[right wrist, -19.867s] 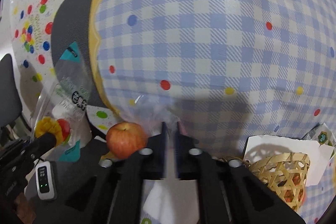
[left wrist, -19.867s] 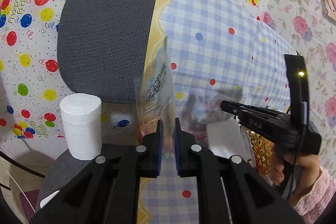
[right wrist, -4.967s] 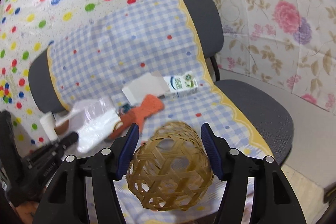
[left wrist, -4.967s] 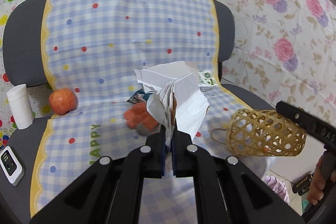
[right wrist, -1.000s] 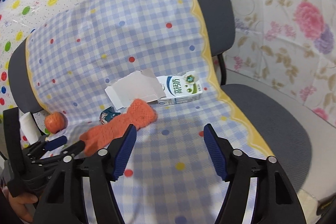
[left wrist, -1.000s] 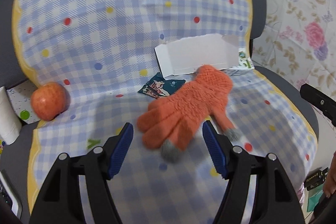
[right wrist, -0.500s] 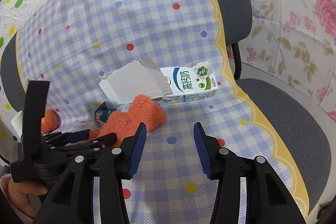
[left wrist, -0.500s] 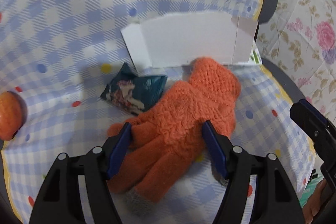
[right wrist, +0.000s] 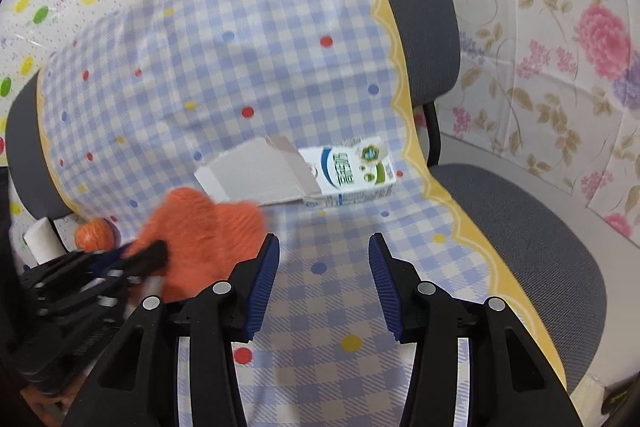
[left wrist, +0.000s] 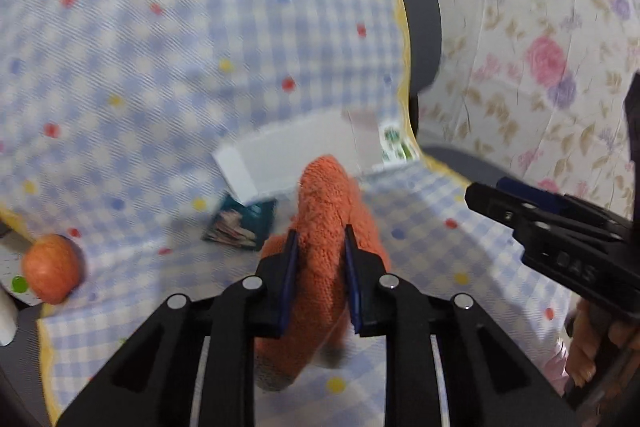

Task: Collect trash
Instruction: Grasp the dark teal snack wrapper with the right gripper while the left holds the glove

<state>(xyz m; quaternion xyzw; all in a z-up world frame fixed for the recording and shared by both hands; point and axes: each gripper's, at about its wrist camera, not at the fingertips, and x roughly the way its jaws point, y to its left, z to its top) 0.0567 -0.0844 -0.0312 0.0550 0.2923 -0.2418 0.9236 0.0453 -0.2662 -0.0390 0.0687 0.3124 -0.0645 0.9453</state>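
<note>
- The left tool (left wrist: 318,247) is clamped on the orange glove (left wrist: 326,223); the knit bulges out above and below the blue pads and hangs limp, so it is soft and light and would likely sag or slip from a shallow pinch.
- The right tool (right wrist: 324,259) is spread wide with nothing between its fingers, poised above the checked cloth (right wrist: 332,307) on the chair seat.
- Just beyond the glove lies a small dark wrapper (left wrist: 242,227), flat on the cloth; thin and flimsy by the look of it, best pinched at an edge.
- Behind it rests the milk carton (right wrist: 352,173) with its torn cardboard flap (right wrist: 252,173) open, against the chair back. It looks light and crushable; I would grip across its narrow sides.
- Far left, an apple (left wrist: 50,267) sits at the cloth's edge.
</note>
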